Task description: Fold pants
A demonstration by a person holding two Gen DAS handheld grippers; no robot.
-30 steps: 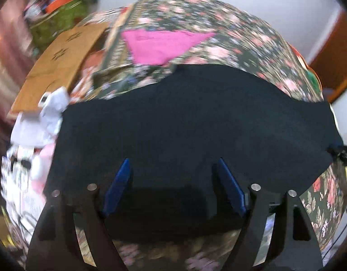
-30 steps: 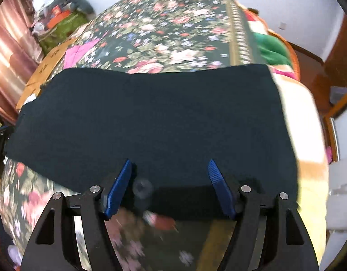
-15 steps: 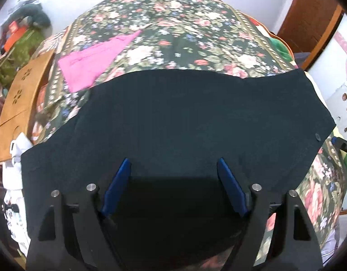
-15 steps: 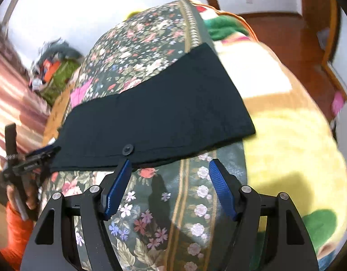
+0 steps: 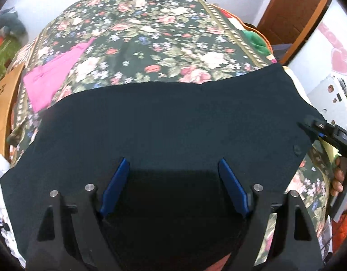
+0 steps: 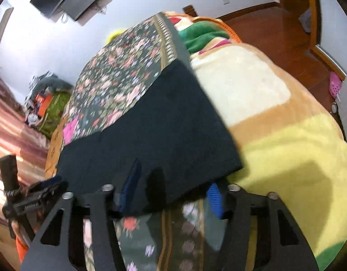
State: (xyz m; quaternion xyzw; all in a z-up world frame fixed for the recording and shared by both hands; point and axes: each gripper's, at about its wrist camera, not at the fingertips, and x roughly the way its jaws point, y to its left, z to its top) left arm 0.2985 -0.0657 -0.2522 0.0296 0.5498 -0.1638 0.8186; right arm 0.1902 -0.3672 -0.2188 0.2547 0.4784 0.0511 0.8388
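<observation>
The dark navy pants (image 5: 169, 122) lie spread flat across the floral bedspread (image 5: 151, 33); they also show in the right wrist view (image 6: 155, 124). My left gripper (image 5: 173, 180) is open, its blue pads over the near part of the pants. My right gripper (image 6: 173, 187) is open at the near right corner of the pants, with the cloth edge between the blue pads. The right gripper also shows in the left wrist view (image 5: 318, 128) at the pants' right edge, and the left gripper shows in the right wrist view (image 6: 47, 187) at their left end.
A pink cloth (image 5: 51, 79) lies on the bedspread beyond the pants. A yellow, cream and green blanket (image 6: 275, 124) covers the bed's right side. A brown cardboard piece (image 5: 1, 103) lies at the left edge. Wooden floor (image 6: 275, 29) and a door (image 5: 293, 11) are at the right.
My right gripper swung right and moved in on the near right corner of the pants, whose edge now sits between its pads. My left gripper's view shifted slightly; it stays open.
</observation>
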